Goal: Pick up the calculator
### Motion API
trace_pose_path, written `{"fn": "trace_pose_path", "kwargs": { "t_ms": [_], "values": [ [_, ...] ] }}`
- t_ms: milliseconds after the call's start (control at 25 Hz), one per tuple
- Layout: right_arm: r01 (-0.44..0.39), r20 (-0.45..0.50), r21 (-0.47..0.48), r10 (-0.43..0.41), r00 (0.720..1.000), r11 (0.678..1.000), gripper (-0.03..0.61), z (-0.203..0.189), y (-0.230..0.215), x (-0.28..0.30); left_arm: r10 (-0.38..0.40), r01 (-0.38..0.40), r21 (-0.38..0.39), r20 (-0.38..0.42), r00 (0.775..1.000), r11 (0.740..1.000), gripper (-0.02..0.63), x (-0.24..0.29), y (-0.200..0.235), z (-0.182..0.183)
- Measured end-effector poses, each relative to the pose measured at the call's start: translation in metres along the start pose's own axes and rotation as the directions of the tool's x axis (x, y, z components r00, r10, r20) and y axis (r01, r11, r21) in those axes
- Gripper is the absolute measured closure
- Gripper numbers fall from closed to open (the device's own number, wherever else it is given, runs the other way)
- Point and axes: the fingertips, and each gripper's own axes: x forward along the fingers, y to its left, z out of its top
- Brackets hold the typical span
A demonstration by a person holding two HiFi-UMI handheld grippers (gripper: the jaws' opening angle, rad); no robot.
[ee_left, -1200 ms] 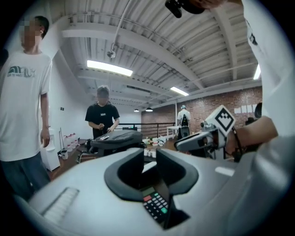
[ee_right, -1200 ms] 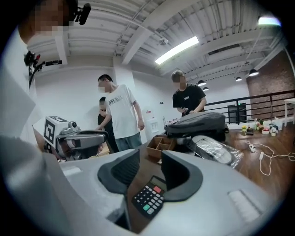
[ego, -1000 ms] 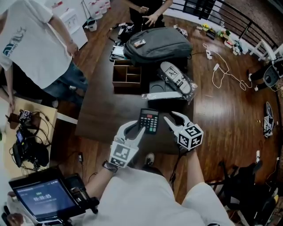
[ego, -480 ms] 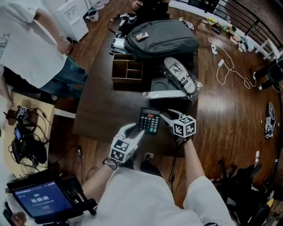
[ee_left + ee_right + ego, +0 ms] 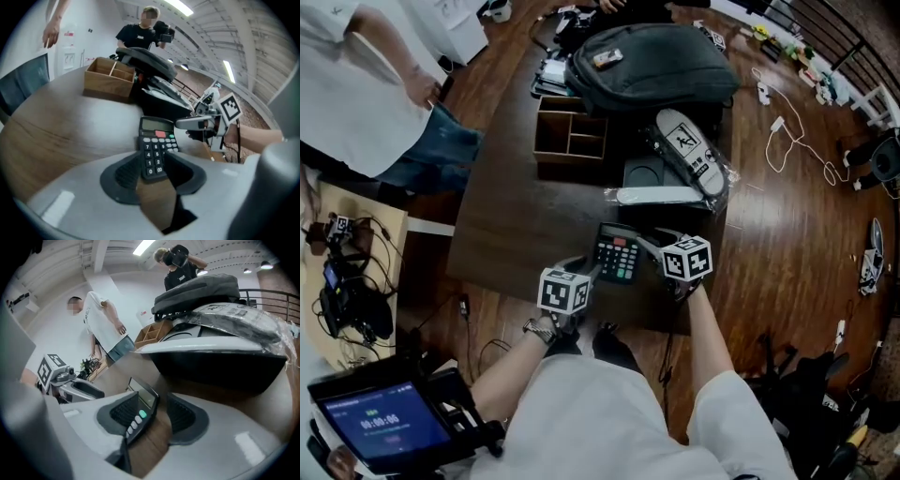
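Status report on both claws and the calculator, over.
Left claw, right claw: just opened, calculator between each, ungripped. Calculator flat on table. White bar beyond, apart.

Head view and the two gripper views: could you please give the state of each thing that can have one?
calculator: lying flat on the table, keys up, not lifted.
left gripper: open, jaws have just been opening, calculator's near end between them, not gripped.
right gripper: open, jaws have just been opening, calculator's corner between them, not gripped.
wooden box: open on top, compartments look empty.
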Motion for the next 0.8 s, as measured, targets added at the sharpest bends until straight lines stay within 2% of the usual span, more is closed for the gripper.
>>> {"fn": "trace_pose_path", "kwargs": {
  "t_ms": [200, 520, 720, 800],
  "values": [
    [-0.032, -0.031, 0.034, 0.033, 0.999, 0.999, 0.39, -0.005, -0.002, 0.008, -0.014, 0.009, -0.084, -0.055, 0.998, 0.996, 0.442, 0.01, 0.01, -0.007],
    [-0.092, -0.07, 0.079, 0.098, 0.993, 0.993, 0.39, -0.012, 0.0, 0.024, -0.112, 0.094, -0.162, -0.108, 0.988, 0.982, 0.416, 0.017, 0.006, -0.025],
    [-0.129, -0.052, 0.105, 0.135, 0.989, 0.986, 0.392, -0.01, 0.004, 0.026, -0.126, 0.102, -0.209, -0.107, 0.986, 0.973, 0.416, 0.019, 0.01, -0.031],
    [-0.149, -0.041, 0.112, 0.155, 0.987, 0.982, 0.422, -0.01, 0.006, 0.025, -0.143, 0.118, -0.223, -0.099, 0.985, 0.968, 0.42, 0.021, 0.009, -0.03]
  ]
}}
